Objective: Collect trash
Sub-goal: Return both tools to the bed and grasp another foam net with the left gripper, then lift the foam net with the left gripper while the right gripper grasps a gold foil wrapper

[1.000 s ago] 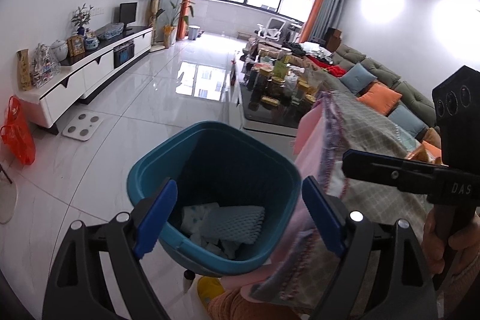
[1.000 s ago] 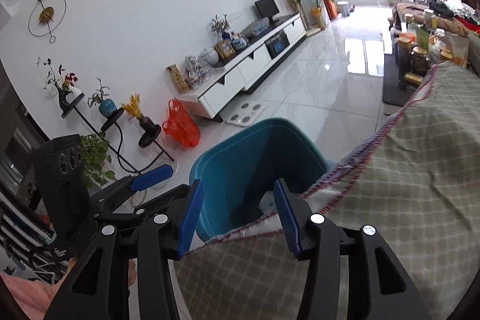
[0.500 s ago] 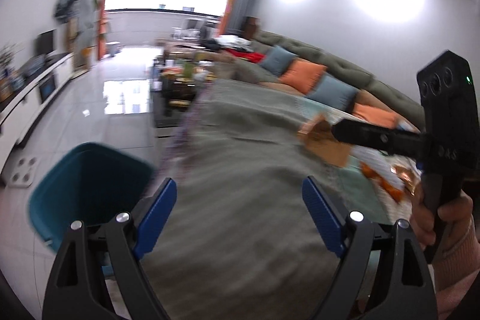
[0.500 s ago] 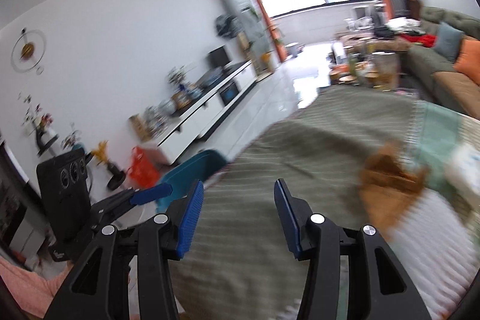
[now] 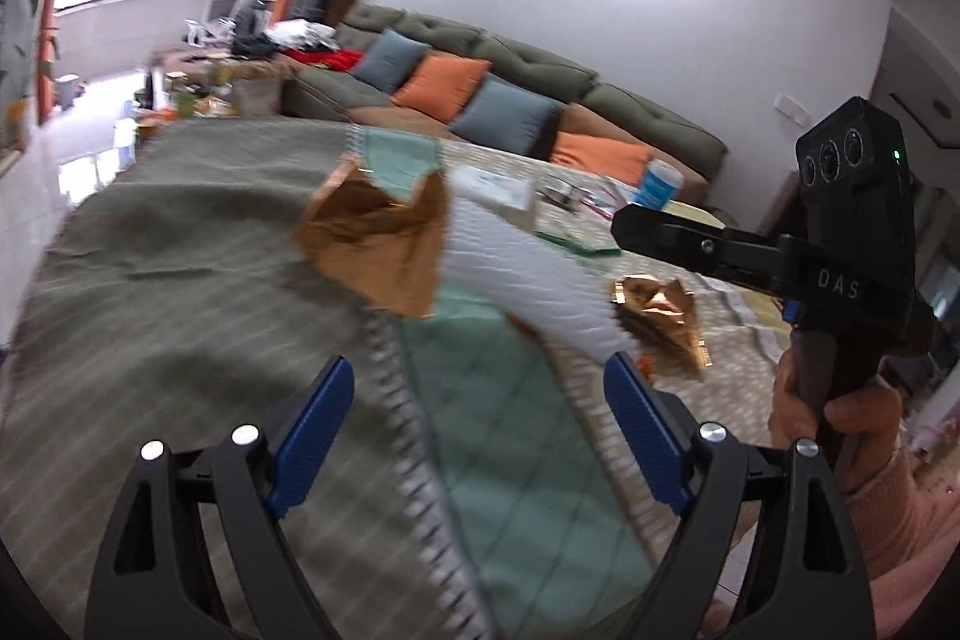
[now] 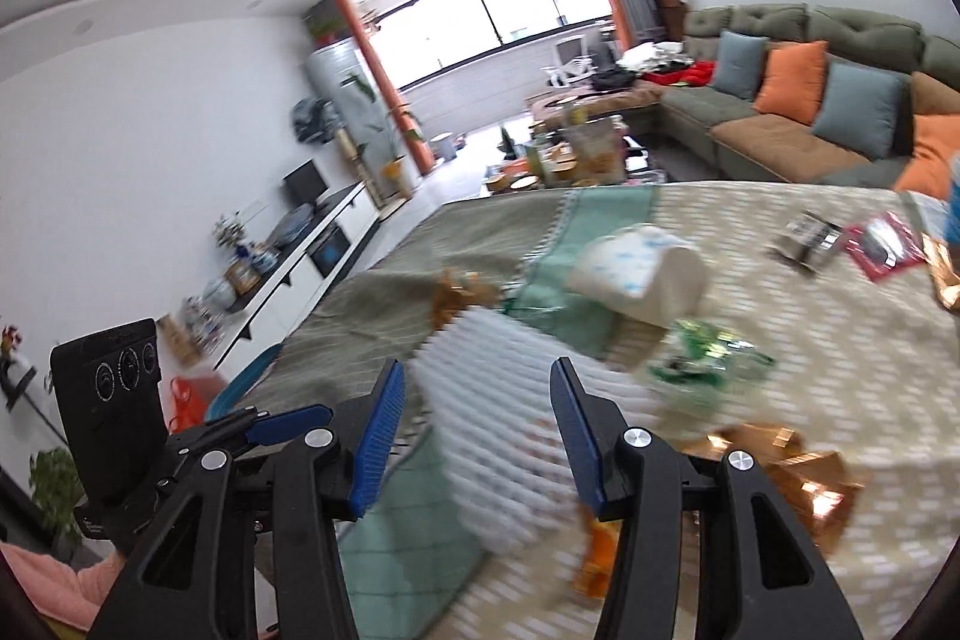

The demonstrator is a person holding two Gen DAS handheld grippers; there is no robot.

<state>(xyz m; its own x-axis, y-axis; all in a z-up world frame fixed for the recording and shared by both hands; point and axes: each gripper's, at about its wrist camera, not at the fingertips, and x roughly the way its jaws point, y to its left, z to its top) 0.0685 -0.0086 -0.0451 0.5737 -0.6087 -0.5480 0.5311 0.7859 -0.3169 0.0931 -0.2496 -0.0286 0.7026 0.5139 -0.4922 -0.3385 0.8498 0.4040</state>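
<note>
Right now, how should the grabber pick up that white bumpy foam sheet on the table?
Take the white foam sheet by its near edge, coming straight in from the right gripper's side. Its near end lies between the open jaws already. It looks thin and soft, so pinch it across its faces, probably gently.

Green sofa, wide window, white walls.

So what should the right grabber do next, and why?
Probably ease the right gripper forward and close on the white foam sheet. Its jaws are open and empty, and the sheet lies straight ahead between them on the tablecloth, nearer than the gold wrapper. The picture is blurry, so go slowly.
</note>
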